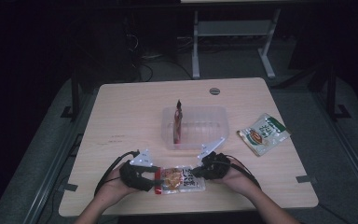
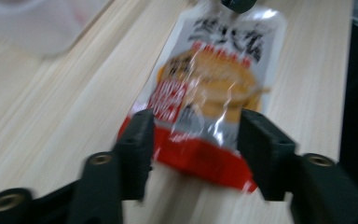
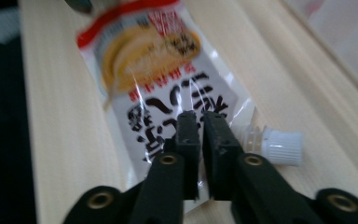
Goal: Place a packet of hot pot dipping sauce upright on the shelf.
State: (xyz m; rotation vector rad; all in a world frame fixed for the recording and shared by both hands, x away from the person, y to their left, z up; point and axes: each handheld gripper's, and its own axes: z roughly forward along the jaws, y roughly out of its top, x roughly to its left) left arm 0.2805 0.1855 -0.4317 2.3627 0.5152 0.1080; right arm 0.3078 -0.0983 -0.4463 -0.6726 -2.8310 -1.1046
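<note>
A flat spouted pouch (image 1: 181, 179), printed with a picture of food and a red band at one end, is seen lying on the bench (image 1: 121, 121) close to its near edge, about midway between the near corners; its red end is turned toward the left gripper (image 1: 156, 179) and its white-capped spout end toward the right gripper (image 1: 196, 173). In the left gripper view the pouch (image 2: 214, 88) is seen lengthwise, and the left gripper (image 2: 196, 140) is set over its red end with the jaws at a middling gap, one to each side of the pouch; whether the pads press on the foil cannot be told, since the picture is blurred. In the right gripper view the right gripper (image 3: 200, 128) is shown with its jaws drawn nearly together, only a thin slit left between them, at the top of the pouch (image 3: 154, 74) just beside the white screw cap (image 3: 282, 145); whether any foil is pinched in that slit cannot be told. Both grippers are carried in a person's hands, which come in over the near edge. Behind the pouch, toward the middle of the bench, a clear plastic tub (image 1: 219, 122) is placed, with a reddish packet (image 1: 178, 122) stood upright against its left wall; a green-and-white sachet (image 1: 264, 134) is laid flat near the right edge, well apart from the tub.
</note>
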